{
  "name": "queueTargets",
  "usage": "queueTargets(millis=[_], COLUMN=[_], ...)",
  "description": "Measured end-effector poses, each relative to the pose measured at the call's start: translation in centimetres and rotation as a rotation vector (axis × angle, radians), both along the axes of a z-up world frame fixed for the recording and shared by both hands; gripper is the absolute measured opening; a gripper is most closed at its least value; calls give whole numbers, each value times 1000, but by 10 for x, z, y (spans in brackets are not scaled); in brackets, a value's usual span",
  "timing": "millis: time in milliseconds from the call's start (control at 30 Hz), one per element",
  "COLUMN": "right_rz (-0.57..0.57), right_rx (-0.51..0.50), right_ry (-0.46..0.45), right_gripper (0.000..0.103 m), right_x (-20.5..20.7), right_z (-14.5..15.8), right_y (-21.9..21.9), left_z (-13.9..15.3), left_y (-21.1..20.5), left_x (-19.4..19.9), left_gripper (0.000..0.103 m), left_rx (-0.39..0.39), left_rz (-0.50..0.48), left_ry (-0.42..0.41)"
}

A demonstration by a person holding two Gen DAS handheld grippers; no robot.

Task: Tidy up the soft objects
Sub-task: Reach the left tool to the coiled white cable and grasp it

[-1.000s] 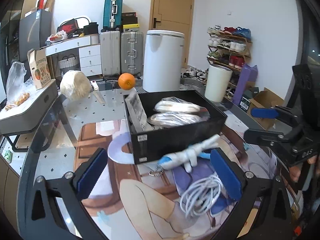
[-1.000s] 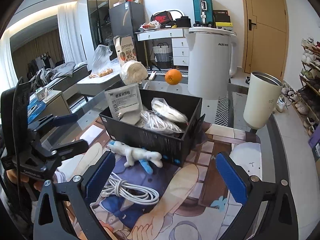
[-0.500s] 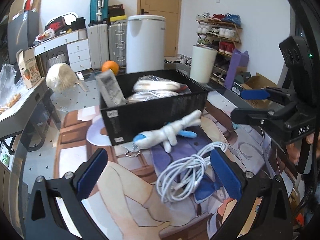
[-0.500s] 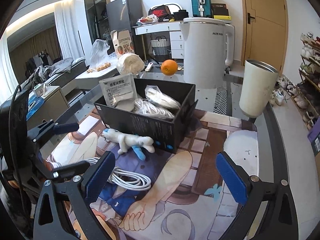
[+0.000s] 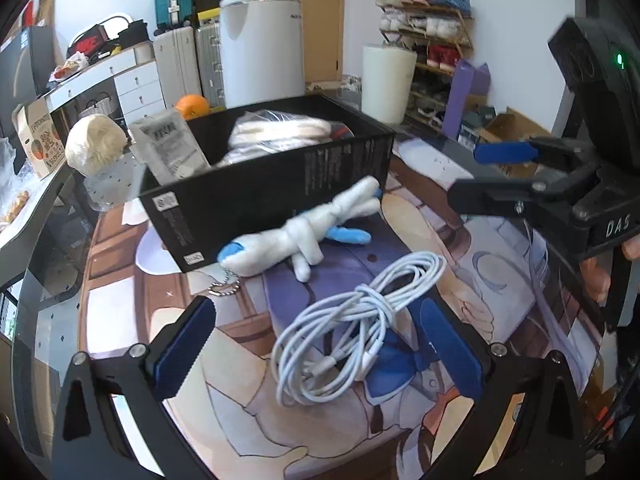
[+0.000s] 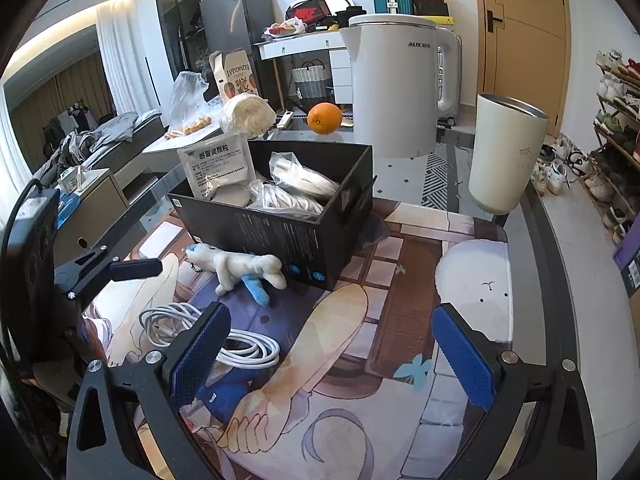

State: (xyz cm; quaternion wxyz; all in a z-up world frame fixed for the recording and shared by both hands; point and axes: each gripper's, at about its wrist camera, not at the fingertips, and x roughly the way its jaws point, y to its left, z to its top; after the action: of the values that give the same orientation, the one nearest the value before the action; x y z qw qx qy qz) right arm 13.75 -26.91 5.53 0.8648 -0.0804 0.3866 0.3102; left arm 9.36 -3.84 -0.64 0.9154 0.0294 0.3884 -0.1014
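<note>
While both claws hang empty, the coiled white cable (image 5: pixel 352 328) waits for pickup.
With its jaws spread wide, the left claw (image 5: pixel 320 344) frames the cable on the counter's printed mat (image 6: pixel 400 344), near the front edge; the right claw (image 6: pixel 332 348) is equally wide. I judge the next move: lower, pinch the bundle, carry it to the black box (image 5: pixel 256 184) beside the plush toy (image 5: pixel 296 236).

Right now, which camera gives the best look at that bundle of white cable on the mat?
The left wrist view: the white cable lies whole and unobstructed between the left gripper fingers. In the right wrist view the cable is partly hidden behind a right gripper finger.
</note>
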Motion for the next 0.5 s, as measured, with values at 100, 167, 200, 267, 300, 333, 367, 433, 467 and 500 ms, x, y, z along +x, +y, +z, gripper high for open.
queueTargets(millis=[100, 167, 200, 267, 300, 333, 367, 433, 467, 500], right_rz=[5, 4, 3, 1, 0, 0, 0, 2, 3, 3], right_rx=[2, 1, 2, 1, 2, 2, 1, -1, 0, 1], right_ry=[-1, -1, 0, 3, 5, 7, 8, 9, 10, 11], right_gripper=[102, 102, 102, 102, 102, 102, 102, 102, 102, 102], right_x=[-1, -1, -1, 0, 0, 0, 0, 0, 0, 1], right_z=[0, 0, 0, -2, -2, -2, -3, -4, -4, -4], right_y=[1, 0, 0, 0, 0, 1, 1, 2, 2, 1], left_z=[-5, -8, -8, -10, -11, -12, -12, -13, -13, -12], left_y=[-9, -15, -17, -22, -23, -24, -25, -24, -24, -23], left_x=[5, 7, 7, 10, 12, 13, 15, 18, 18, 18], left_gripper=[102, 102, 102, 95, 86, 82, 73, 60, 54, 49], left_rx=[43, 56, 58, 67, 70, 70, 66, 57, 47, 36], left_rz=[-18, -44, -54, -74, -79, -83, -88, -87, -90, -94], left_ry=[32, 48, 52, 67, 77, 82, 91, 108, 107, 105])
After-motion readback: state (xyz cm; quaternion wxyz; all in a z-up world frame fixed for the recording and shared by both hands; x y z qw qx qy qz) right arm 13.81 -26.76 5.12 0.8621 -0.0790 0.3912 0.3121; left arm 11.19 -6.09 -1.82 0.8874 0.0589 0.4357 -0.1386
